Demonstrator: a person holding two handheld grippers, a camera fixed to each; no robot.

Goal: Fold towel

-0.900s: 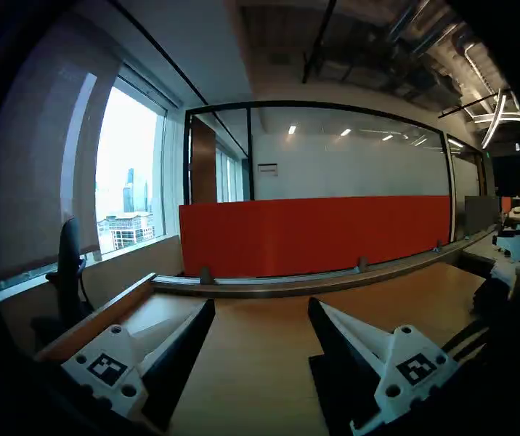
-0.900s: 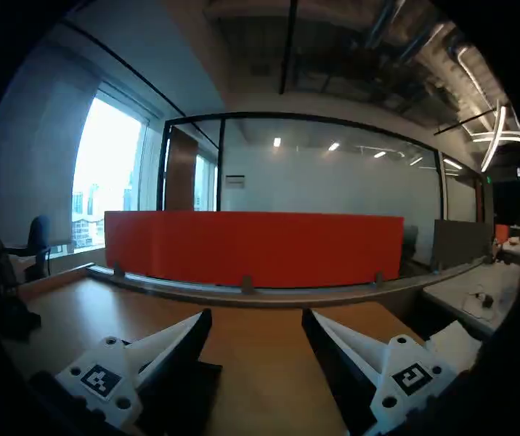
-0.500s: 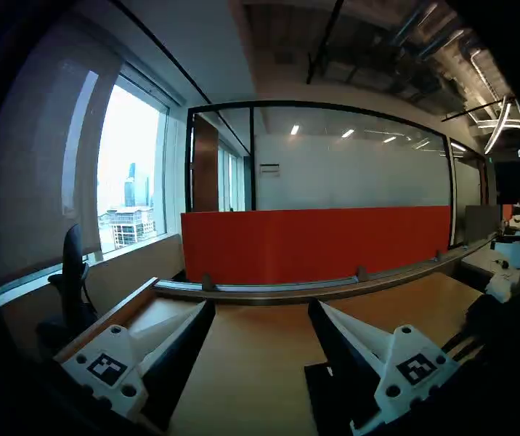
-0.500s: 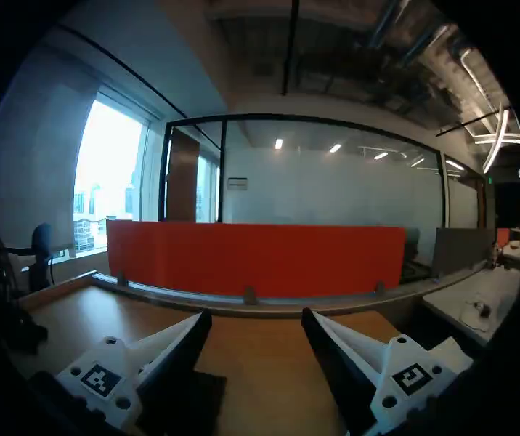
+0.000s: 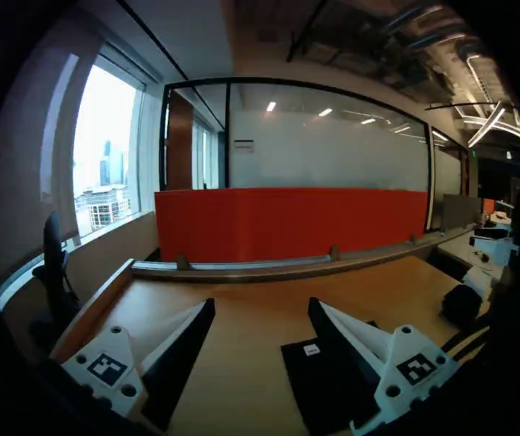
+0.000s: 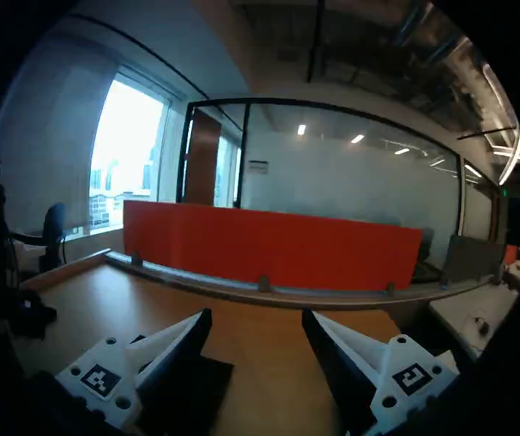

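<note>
Towel (image 5: pixel 307 385) black, white-tagged, flat on wooden tabletop (image 5: pixel 245 363), left hand-held gripper (image 5: pixel 260 301) spread, right hand-held gripper (image 6: pixel 256 312) spread, both empty.

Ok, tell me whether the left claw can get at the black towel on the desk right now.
Probably yes: the left claw is open, and the black towel lies flat on the desk just ahead, toward its right finger, with nothing between them.
</note>
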